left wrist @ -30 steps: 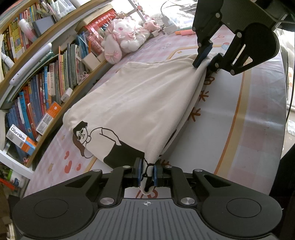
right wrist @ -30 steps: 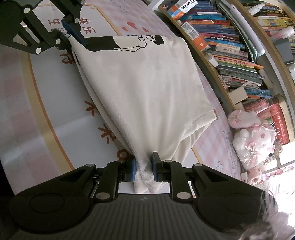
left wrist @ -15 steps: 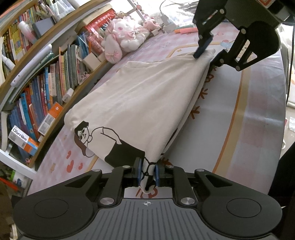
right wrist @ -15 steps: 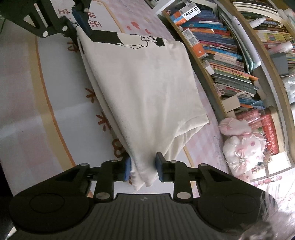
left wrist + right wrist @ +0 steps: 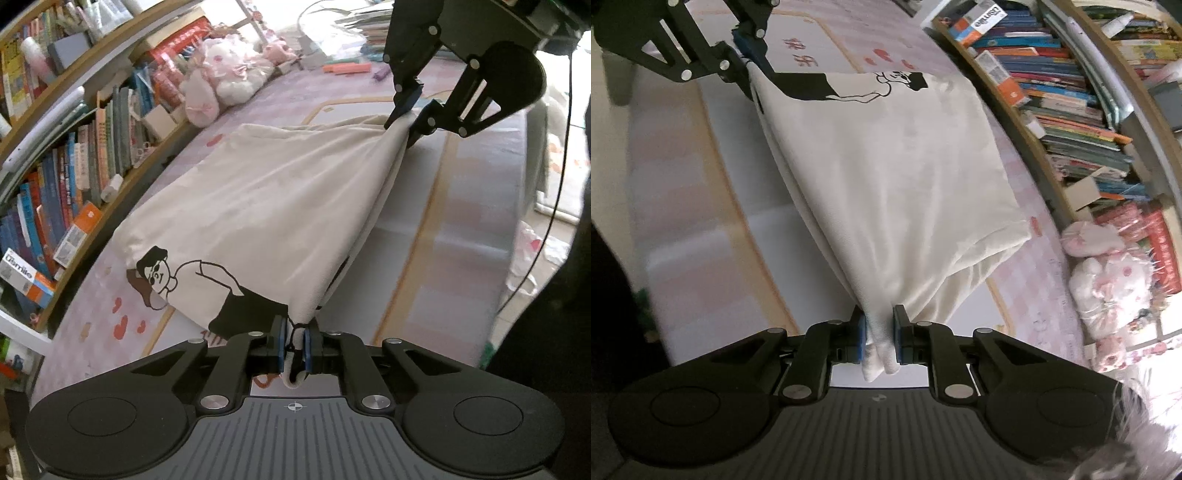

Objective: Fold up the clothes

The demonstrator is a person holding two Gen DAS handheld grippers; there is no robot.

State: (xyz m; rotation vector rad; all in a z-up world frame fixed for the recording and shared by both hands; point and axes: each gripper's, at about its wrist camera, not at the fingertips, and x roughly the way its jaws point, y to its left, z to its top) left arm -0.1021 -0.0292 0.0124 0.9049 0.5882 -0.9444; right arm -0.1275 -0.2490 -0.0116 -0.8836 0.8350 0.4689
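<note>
A cream cotton T-shirt with a black cartoon print stretches taut between both claws above the pink patterned mat. The left claw is pinching its printed corner at bottom centre; the right claw is pinching the bunched plain corner. The shirt's far edge lies near the crowded wooden bookshelf; the mat's right side in the left view lies bare.

Left gripper clamped on cream T-shirt corner; right gripper pinching opposite corner, both raised.
</note>
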